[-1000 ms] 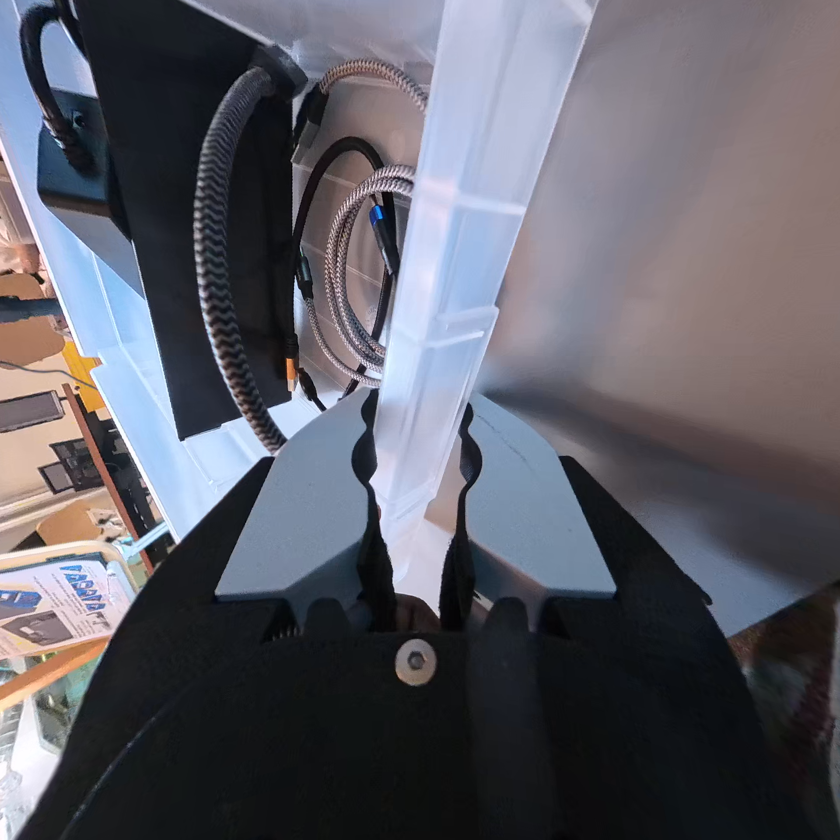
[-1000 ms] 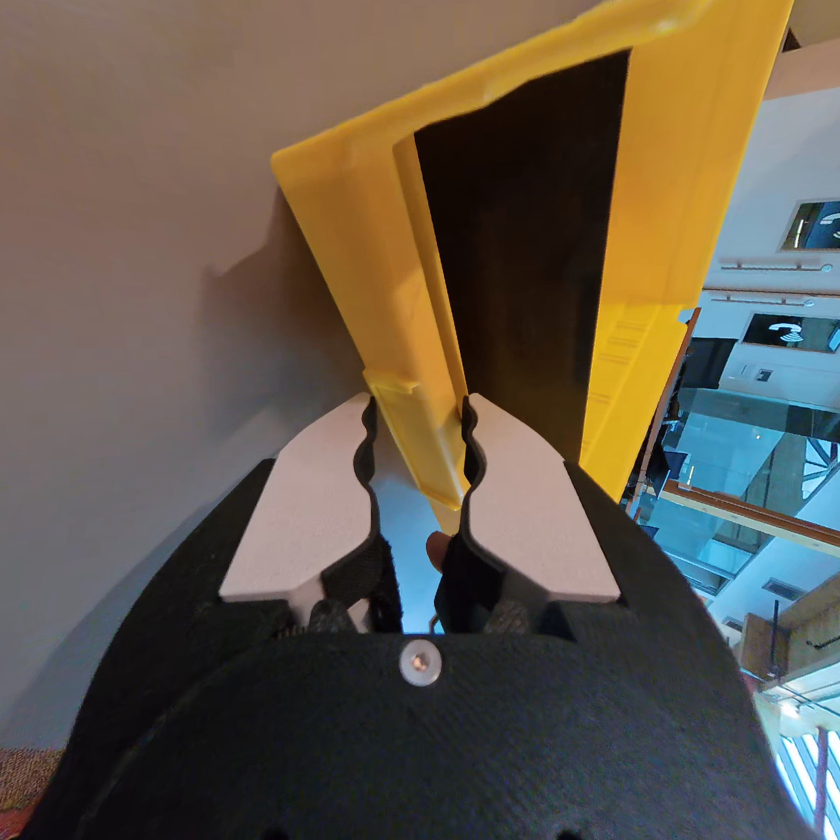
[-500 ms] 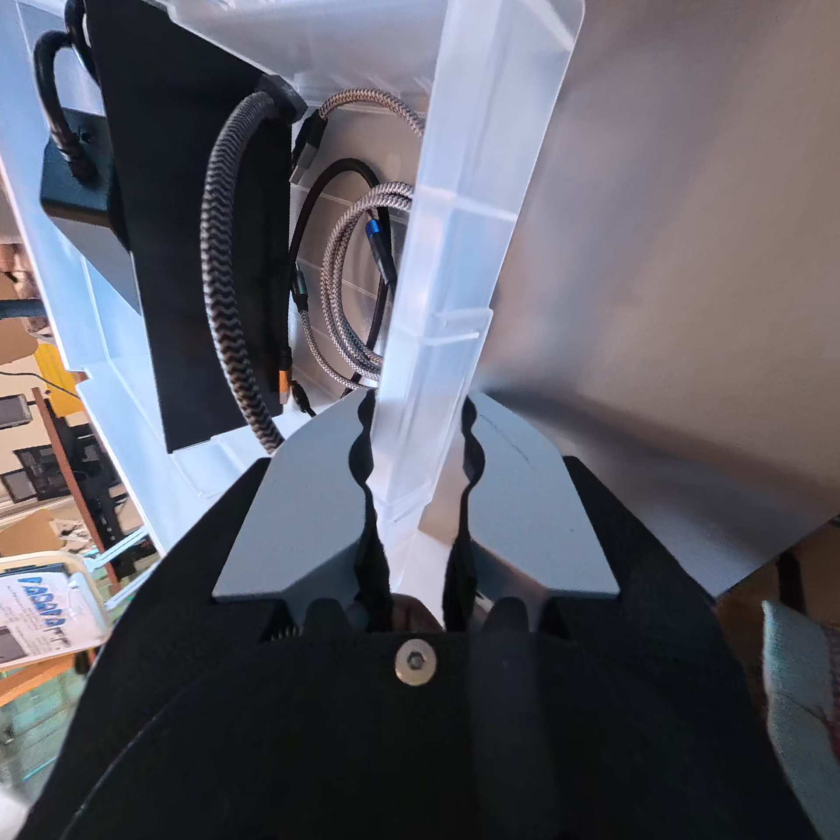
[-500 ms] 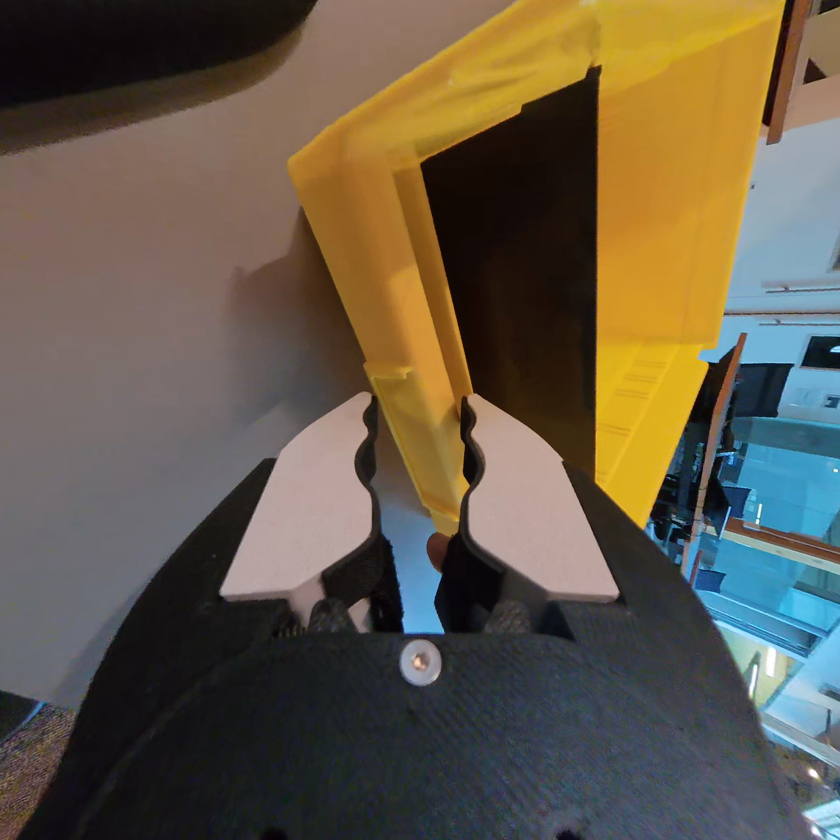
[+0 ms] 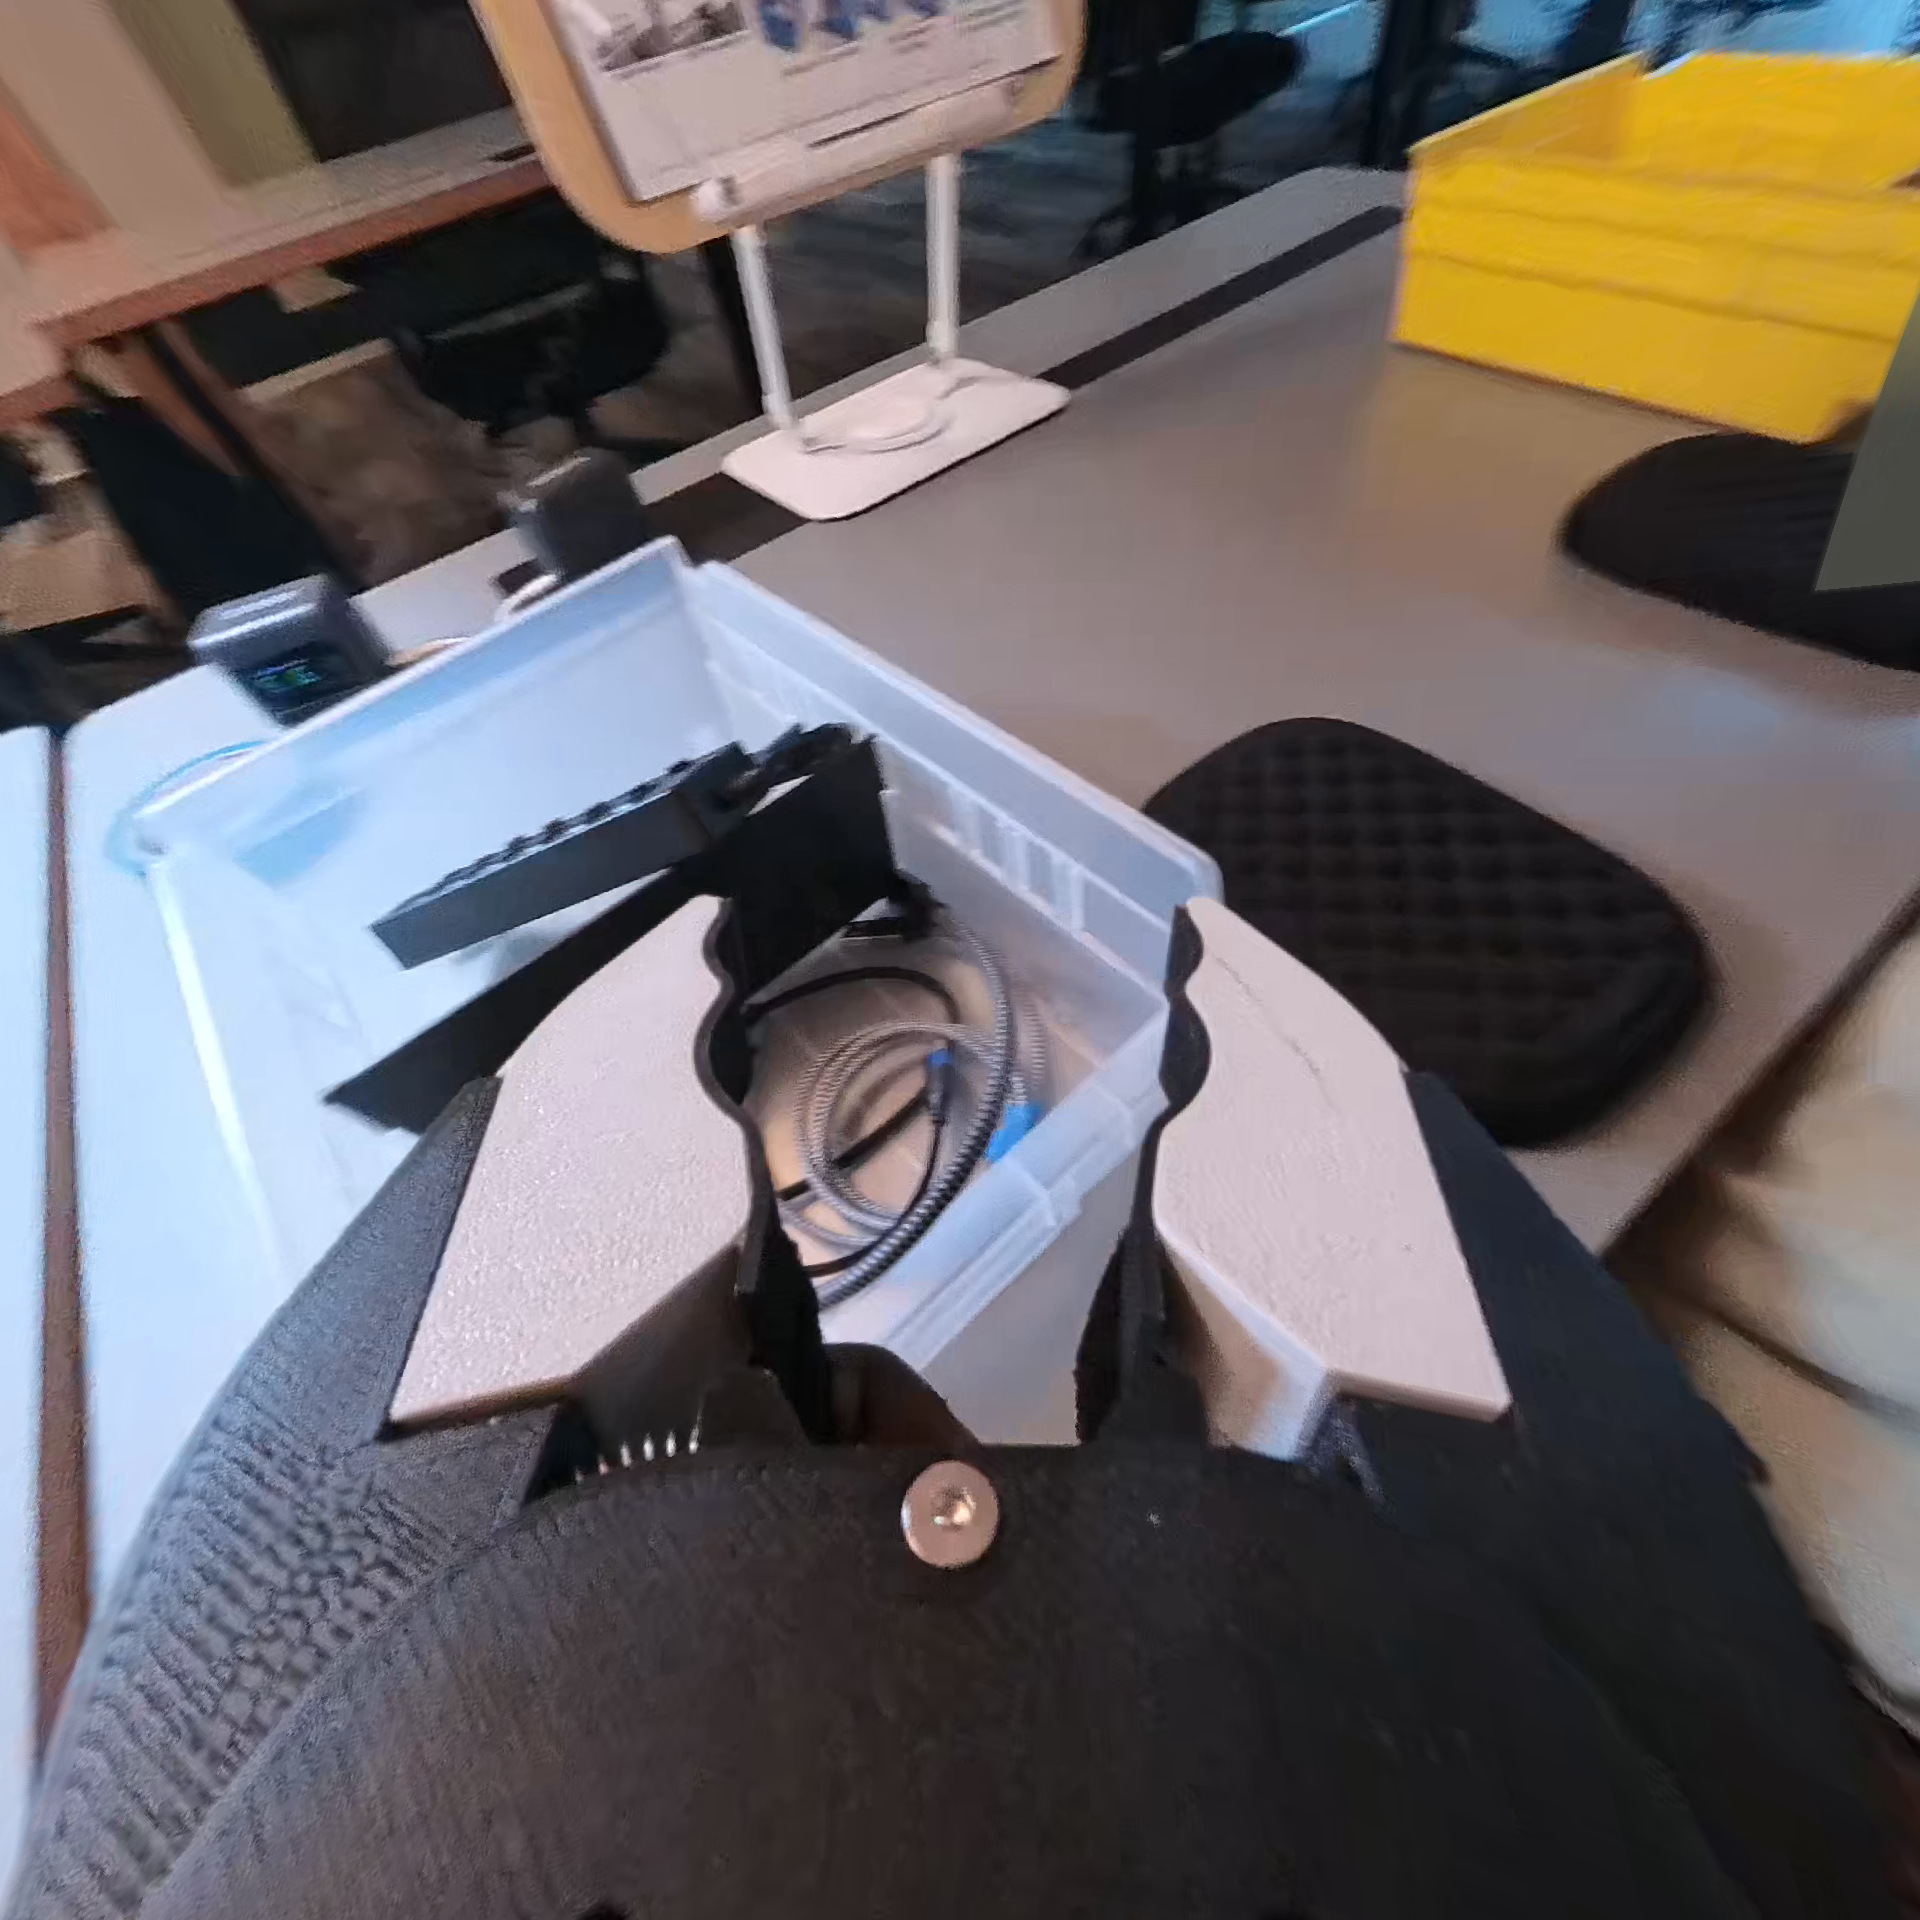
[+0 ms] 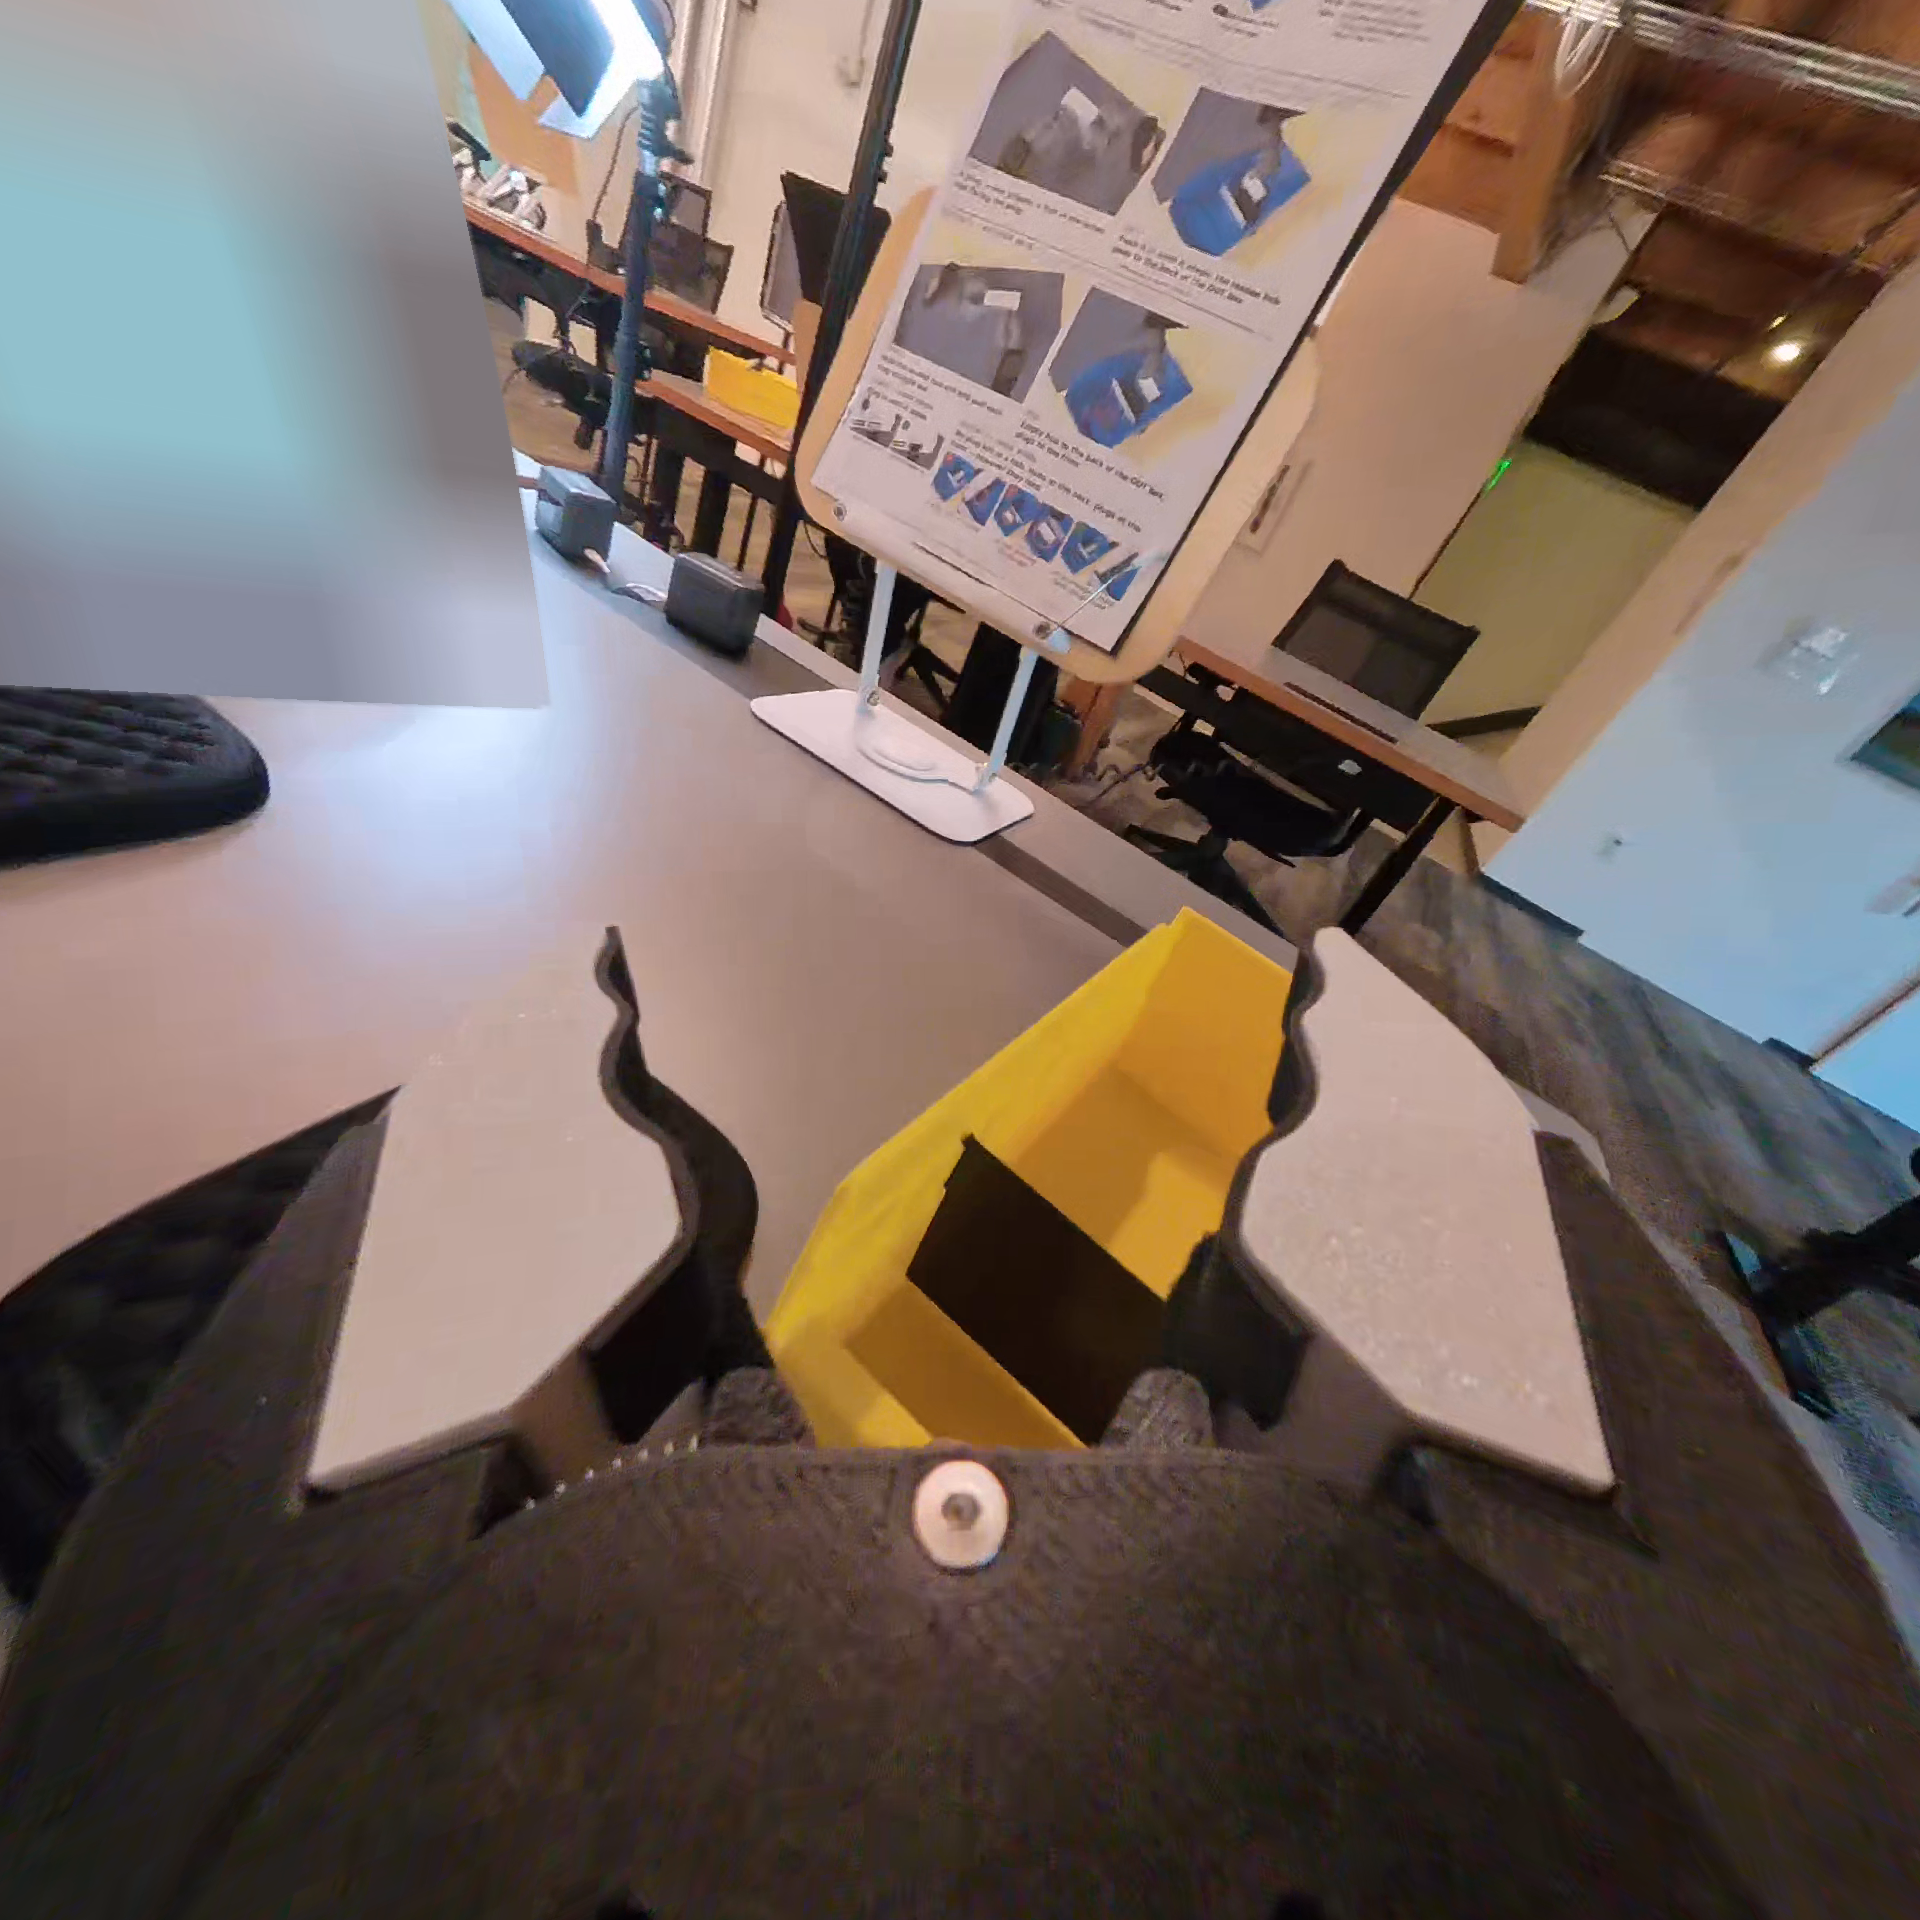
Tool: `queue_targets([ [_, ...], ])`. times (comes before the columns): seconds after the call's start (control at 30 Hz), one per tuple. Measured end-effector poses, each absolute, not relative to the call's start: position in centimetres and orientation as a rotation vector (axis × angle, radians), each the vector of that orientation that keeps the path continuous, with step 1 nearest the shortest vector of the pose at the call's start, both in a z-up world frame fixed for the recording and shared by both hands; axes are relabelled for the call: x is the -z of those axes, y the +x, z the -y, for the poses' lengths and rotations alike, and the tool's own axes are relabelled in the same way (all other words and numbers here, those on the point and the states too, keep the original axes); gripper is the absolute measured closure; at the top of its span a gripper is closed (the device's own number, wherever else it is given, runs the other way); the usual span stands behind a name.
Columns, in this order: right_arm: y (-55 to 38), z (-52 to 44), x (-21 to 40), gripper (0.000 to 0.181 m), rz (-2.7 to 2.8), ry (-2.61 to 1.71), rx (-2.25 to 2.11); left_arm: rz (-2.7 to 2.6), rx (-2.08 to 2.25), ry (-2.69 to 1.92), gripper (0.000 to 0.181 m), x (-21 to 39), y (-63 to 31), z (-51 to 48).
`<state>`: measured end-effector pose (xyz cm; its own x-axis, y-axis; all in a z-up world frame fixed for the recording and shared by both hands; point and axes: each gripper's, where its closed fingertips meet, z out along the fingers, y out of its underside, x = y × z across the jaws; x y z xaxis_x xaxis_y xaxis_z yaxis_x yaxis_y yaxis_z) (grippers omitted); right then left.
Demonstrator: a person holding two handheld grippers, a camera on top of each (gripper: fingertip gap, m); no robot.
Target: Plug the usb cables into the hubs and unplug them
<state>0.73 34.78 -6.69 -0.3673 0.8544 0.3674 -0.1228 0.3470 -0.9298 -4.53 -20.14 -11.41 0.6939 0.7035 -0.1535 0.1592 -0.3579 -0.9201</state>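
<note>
My left gripper (image 5: 951, 925) is open and empty, just above the near end of a clear plastic bin (image 5: 468, 748) on the table. In the bin a long black USB hub (image 5: 561, 873) leans on a black divider (image 5: 821, 862), and coiled braided USB cables (image 5: 894, 1122) lie at the near end. My right gripper (image 6: 961, 945) is open and empty, above a yellow bin (image 6: 1153, 1101) with a black divider (image 6: 1039, 1257) inside. The yellow bin also shows far right in the left wrist view (image 5: 1662, 239).
A sign on a white stand (image 6: 894, 769) stands at the back of the grey table (image 6: 520, 914). Two black padded mats (image 5: 1434, 935) (image 5: 1745, 540) lie between the bins. Small dark devices (image 5: 281, 655) sit behind the clear bin. The table edge runs just right of the yellow bin. The left gripper's tips are roughly 55 cm from the right gripper's.
Both grippers were shut on bin walls, left on the clear bin, right on the yellow bin. Both have let go, opened wide and drawn back; the bins now rest flat on the table.
</note>
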Motion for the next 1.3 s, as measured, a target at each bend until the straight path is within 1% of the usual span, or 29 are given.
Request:
queue_targets([
  [0.13,-0.5,-30.4,7.0,0.066,1.672,-0.631,-1.271,0.791,-0.883,-1.824,0.104,11.1,-7.6,20.3],
  [0.27,-1.7,-24.4,7.7,0.066,1.761,-0.502,-1.339,0.933,-0.875,-1.726,0.109,11.5,-11.5,19.0],
  [0.37,-2.4,-21.2,8.4,0.067,1.816,-0.416,-1.365,0.92,-0.963,-1.9,0.112,13.4,-13.9,18.3],
  [0.43,-2.7,-20.3,8.4,0.069,1.831,-0.384,-1.375,0.742,-1.075,-2.056,0.118,13.7,-15.1,18.4],
  [0.5,-2.5,-20.0,8.4,0.071,1.839,-0.368,-1.391,0.456,-1.06,-2.216,0.121,13.8,-15.4,17.9],
  [0.6,-2.3,-20.6,8.5,0.075,1.828,-0.374,-1.399,0.052,-1.065,-2.461,0.121,14.7,-15.4,18.5],
  [0.67,-2.3,-21.3,8.8,0.077,1.819,-0.406,-1.4,-0.061,-1.072,-2.554,0.122,15.6,-16.0,19.3],
  [0.87,-2.7,-22.5,9.9,0.08,1.838,-0.459,-1.368,-0.164,-1.073,-2.574,0.128,17.4,-17.3,20.2],
  [0.93,-2.8,-22.5,9.8,0.081,1.843,-0.448,-1.357,-0.188,-1.104,-2.592,0.133,17.7,-17.9,20.6],
  [1.03,-2.9,-22.3,9.8,0.083,1.84,-0.439,-1.356,-0.237,-1.094,-2.609,0.146,17.8,-18.0,20.6],
  [1.17,-3.0,-22.4,10.3,0.084,1.852,-0.447,-1.34,-0.222,-1.102,-2.606,0.156,16.9,-17.7,20.6],
  [1.3,-2.9,-22.4,10.6,0.085,1.868,-0.442,-1.335,-0.129,-1.259,-2.479,0.157,14.4,-18.2,20.2],
])
